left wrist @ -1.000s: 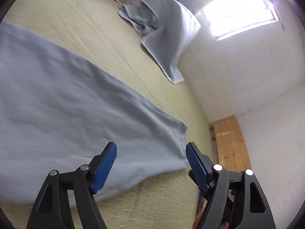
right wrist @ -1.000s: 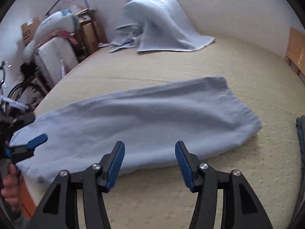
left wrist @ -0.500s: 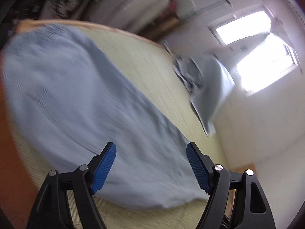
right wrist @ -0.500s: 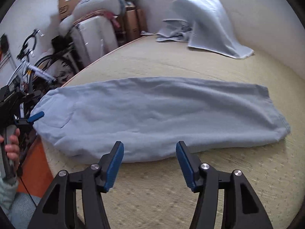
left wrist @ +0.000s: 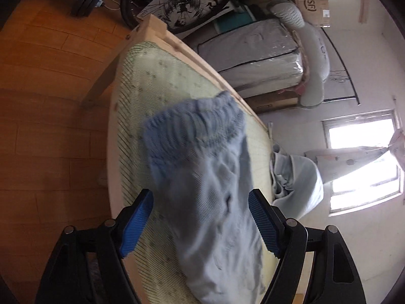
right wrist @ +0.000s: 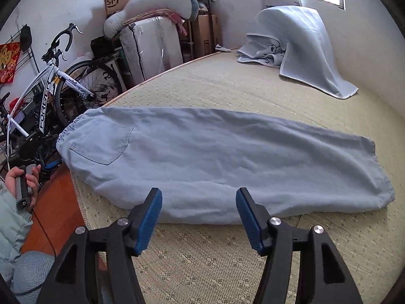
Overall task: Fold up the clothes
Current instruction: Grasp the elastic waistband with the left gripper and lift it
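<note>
Right wrist view takes in most of the scene: a bed (right wrist: 227,266) covered with a woven mat, and on it a pair of light blue trousers (right wrist: 215,159) laid flat and lengthwise, one leg stacked on the other, waistband at the bed's left corner and hems to the right. A crumpled blanket (right wrist: 298,50) sits well apart at the far end. Folded in half along their length, the trousers fit either a stage between folds or a pause for smoothing; a crosswise fold would call for a grip at the waistband (left wrist: 192,129) or the hems (right wrist: 379,172), with both layers caught together.

The right gripper (right wrist: 198,215) hovers just short of the near long edge of the trousers, its jaws wide apart and holding nothing. The left gripper (left wrist: 200,224) looks along the trousers toward the waistband, jaws likewise spread with cloth showing between them; whether they touch the fabric I cannot tell. A hand (right wrist: 22,179) holds that gripper's handle.
</note>
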Demonstrator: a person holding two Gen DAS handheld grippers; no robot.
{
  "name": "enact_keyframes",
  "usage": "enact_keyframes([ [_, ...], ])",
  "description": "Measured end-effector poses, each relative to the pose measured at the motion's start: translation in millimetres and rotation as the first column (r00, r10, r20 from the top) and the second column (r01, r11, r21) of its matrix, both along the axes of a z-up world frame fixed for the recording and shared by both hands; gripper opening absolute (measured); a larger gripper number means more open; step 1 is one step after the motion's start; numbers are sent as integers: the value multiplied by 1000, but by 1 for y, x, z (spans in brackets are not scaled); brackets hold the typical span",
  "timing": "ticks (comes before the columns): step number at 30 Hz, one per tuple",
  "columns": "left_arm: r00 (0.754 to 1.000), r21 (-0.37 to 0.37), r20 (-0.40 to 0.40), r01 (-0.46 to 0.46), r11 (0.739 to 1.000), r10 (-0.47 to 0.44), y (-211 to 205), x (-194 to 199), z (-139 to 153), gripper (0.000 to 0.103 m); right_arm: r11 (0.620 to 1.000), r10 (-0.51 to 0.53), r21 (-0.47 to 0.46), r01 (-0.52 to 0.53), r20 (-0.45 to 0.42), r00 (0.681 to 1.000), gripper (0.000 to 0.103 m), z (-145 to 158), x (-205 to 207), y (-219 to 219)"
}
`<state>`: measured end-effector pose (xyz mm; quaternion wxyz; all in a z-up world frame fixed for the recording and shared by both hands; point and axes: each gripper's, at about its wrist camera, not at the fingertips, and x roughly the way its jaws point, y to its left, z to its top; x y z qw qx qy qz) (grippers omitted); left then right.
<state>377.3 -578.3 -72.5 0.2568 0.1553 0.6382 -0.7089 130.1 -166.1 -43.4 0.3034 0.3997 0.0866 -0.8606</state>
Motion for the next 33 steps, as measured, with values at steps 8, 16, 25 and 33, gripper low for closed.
enact_keyframes([
  [8, 999, 1, 26, 36, 999, -36, -21, -14, -14, 81, 1000, -3, 11, 2, 21, 1000, 65, -6, 1, -2],
  [16, 997, 14, 54, 53, 998, -54, -37, -31, -26, 86, 1000, 3, 8, -3, 23, 1000, 65, -5, 2, -4],
  [25, 995, -29, 82, 52, 998, -50, -43, -42, -22, 88, 1000, 1, 8, -2, 30, 1000, 65, -8, 4, -6],
  [33, 984, -68, 168, 69, 995, -57, -41, -46, -16, 34, 1000, -15, -7, 15, 44, 999, 65, -10, 3, -2],
])
